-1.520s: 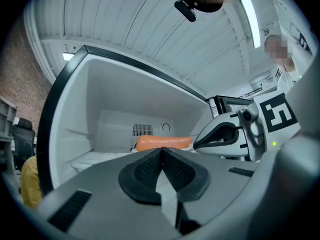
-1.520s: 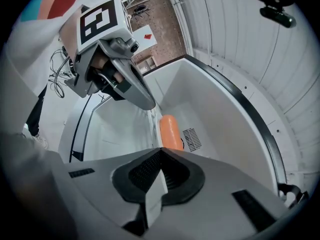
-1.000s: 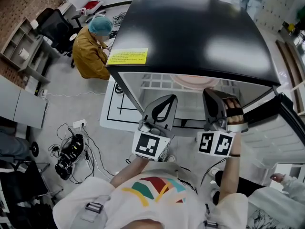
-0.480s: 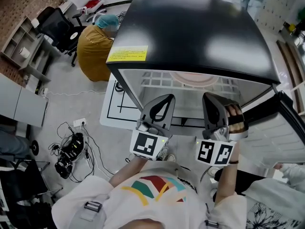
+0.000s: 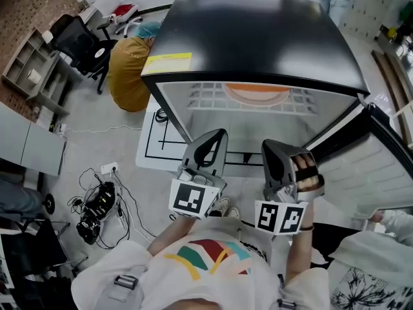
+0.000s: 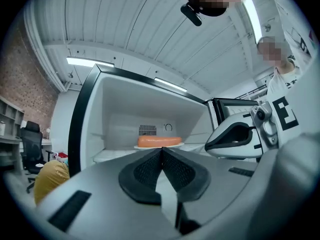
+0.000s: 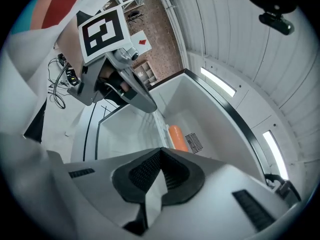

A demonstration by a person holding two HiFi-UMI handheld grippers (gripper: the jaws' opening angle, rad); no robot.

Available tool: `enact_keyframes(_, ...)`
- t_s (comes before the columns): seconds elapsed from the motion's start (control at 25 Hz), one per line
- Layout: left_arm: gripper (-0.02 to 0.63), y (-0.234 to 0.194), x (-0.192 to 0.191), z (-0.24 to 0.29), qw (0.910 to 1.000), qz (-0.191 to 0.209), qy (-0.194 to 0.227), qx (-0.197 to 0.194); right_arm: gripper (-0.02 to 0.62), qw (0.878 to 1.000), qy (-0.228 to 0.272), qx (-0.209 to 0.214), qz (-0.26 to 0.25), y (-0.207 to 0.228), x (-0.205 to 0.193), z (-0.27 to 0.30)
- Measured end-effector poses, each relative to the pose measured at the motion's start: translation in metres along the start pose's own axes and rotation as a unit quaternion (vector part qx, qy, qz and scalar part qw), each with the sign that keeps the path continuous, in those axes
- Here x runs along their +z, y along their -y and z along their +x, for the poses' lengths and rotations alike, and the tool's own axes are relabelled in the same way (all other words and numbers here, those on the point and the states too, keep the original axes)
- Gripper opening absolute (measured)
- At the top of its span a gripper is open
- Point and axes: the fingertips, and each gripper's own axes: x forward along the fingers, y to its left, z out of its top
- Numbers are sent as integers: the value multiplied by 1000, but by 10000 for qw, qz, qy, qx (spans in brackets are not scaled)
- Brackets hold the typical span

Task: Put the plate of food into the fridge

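Note:
A white plate with a long orange sausage (image 5: 256,94) rests on the wire shelf (image 5: 206,97) inside the open black-topped fridge (image 5: 258,31). The left gripper view shows the plate (image 6: 159,142) straight ahead, deep in the white compartment; in the right gripper view the sausage (image 7: 177,138) lies beyond the jaws. My left gripper (image 5: 218,135) and right gripper (image 5: 268,148) hang side by side in front of the opening, clear of the shelf. Both are shut with nothing between their pads (image 6: 150,169) (image 7: 172,171). The fridge door (image 5: 381,166) stands open at the right.
A person in a yellow jacket and teal cap (image 5: 132,63) crouches at the fridge's left side. Cables and a power strip (image 5: 97,202) lie on the floor at the left. An office chair (image 5: 80,41) and shelving (image 5: 32,70) stand further left. Another person's sleeve (image 5: 377,250) is at lower right.
Both grippers have drawn back from the fridge opening toward me, still shut and empty. The plate stays on the shelf. The person in yellow has bent further behind the fridge.

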Motion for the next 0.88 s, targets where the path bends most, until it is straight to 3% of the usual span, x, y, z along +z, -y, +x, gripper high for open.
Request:
enact_keyframes(0.52, 6, 23, 5, -14, 9999, -10, 51, -137, 0, 9990, -58, 209, 393, -30, -1, -25)
enact_keyframes(0.88, 6, 14, 10, -6, 9999, 67, 95, -122, -2, 9989, -167, 269, 352, -30, -9, -10)
